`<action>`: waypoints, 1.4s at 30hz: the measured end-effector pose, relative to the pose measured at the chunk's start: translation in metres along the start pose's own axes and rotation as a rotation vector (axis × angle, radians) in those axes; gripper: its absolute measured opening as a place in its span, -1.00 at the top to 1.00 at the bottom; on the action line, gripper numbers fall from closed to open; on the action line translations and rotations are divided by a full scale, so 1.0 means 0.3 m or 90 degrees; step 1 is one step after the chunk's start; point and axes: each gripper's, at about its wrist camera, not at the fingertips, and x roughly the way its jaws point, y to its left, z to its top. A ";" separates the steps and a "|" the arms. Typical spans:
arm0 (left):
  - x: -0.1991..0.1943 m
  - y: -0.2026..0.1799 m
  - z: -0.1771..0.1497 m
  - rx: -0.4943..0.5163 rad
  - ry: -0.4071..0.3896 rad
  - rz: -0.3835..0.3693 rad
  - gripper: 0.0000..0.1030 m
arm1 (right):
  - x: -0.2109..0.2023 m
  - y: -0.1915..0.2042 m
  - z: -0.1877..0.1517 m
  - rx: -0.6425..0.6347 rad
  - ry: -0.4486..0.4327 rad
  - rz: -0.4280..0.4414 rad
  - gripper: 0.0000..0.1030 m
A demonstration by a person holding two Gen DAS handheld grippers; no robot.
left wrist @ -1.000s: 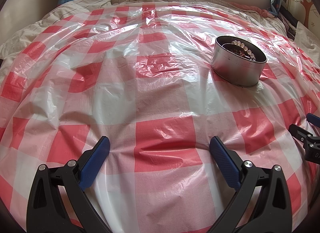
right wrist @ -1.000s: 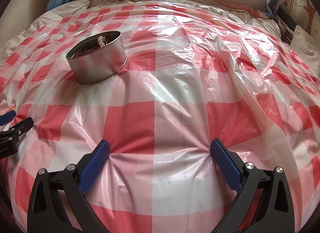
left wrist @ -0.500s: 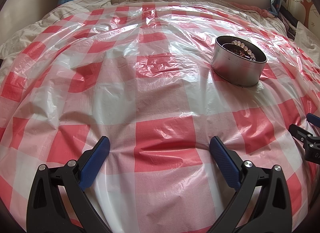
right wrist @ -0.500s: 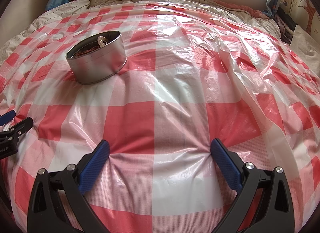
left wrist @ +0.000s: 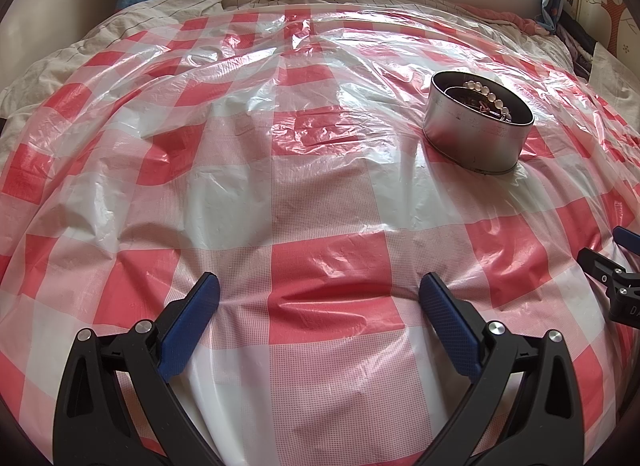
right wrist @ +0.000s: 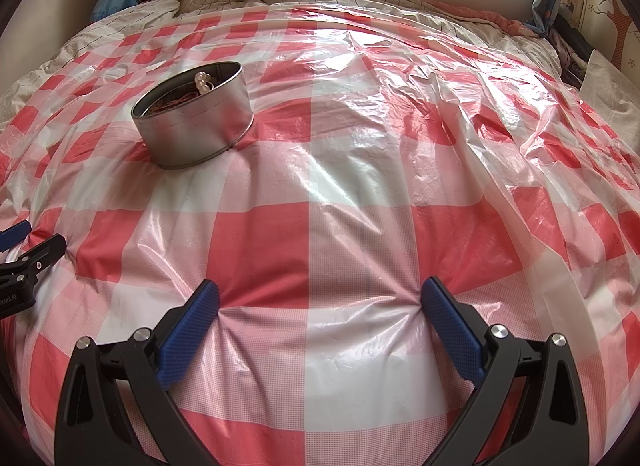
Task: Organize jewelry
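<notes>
1. We are resting both grippers, left [left wrist: 320, 298] and right [right wrist: 320, 298], empty with jaws wide apart.
2. The tin [left wrist: 478, 131] of jewelry is sitting on the bed, ahead between them, neither clearly nearer.

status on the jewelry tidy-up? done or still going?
Looks done: the pearl bracelet and a reddish string piece lie inside the round metal tin. In hand: nothing; left gripper and right gripper rest on the checked plastic sheet, jaws open. No loose jewelry visible.
</notes>
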 end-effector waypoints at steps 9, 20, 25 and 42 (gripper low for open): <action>0.000 0.000 0.000 0.000 0.000 0.000 -0.87 | 0.000 0.000 0.000 0.000 0.000 0.000 -0.87; -0.001 0.000 0.000 0.000 0.000 0.000 -0.87 | 0.000 0.000 -0.001 0.000 0.000 0.000 -0.87; 0.000 0.000 0.000 0.000 0.000 0.000 -0.87 | 0.001 0.000 -0.001 0.000 0.000 0.000 -0.87; 0.001 -0.003 0.002 0.003 0.003 0.004 -0.87 | 0.010 0.003 -0.004 0.003 0.000 -0.005 -0.87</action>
